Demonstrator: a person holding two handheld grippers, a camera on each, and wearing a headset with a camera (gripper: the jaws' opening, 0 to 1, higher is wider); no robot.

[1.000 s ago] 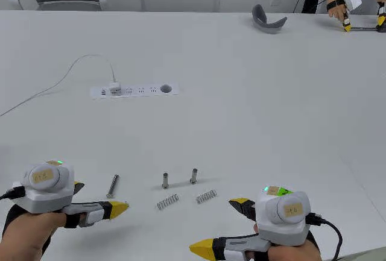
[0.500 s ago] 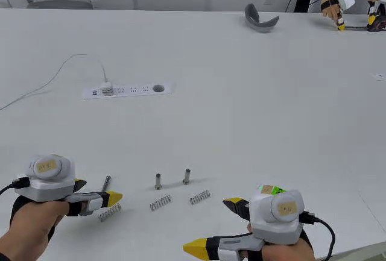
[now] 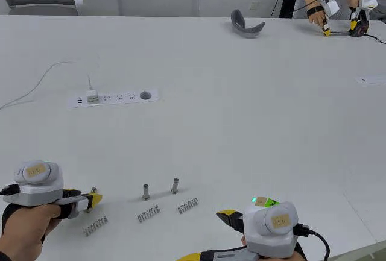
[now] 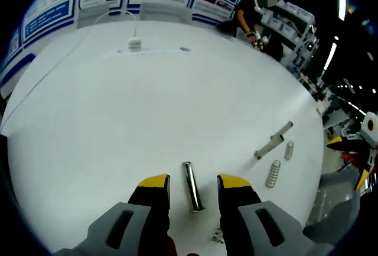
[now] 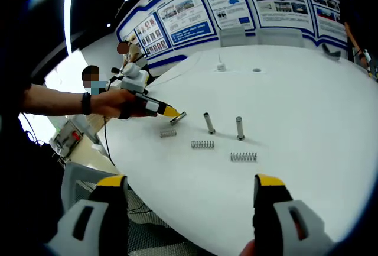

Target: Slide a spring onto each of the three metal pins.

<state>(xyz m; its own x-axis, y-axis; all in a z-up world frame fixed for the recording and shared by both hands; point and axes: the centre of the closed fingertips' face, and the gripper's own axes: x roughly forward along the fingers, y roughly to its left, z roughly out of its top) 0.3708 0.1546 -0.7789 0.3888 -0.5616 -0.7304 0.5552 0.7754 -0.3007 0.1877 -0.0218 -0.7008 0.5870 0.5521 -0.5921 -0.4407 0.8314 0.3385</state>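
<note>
Left gripper (image 4: 194, 180) has advanced so the short grey metal pin (image 4: 189, 176) lies flat between its open jaws; the right gripper (image 5: 190, 180) is also open. Gripping 1 end should leave shaft free for the nearby steel coil spring (image 3: 96, 225).

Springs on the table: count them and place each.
3. First spring beside the left tongs; second spring in front of the left upright pin; third spring in front of the right upright pin.
</note>
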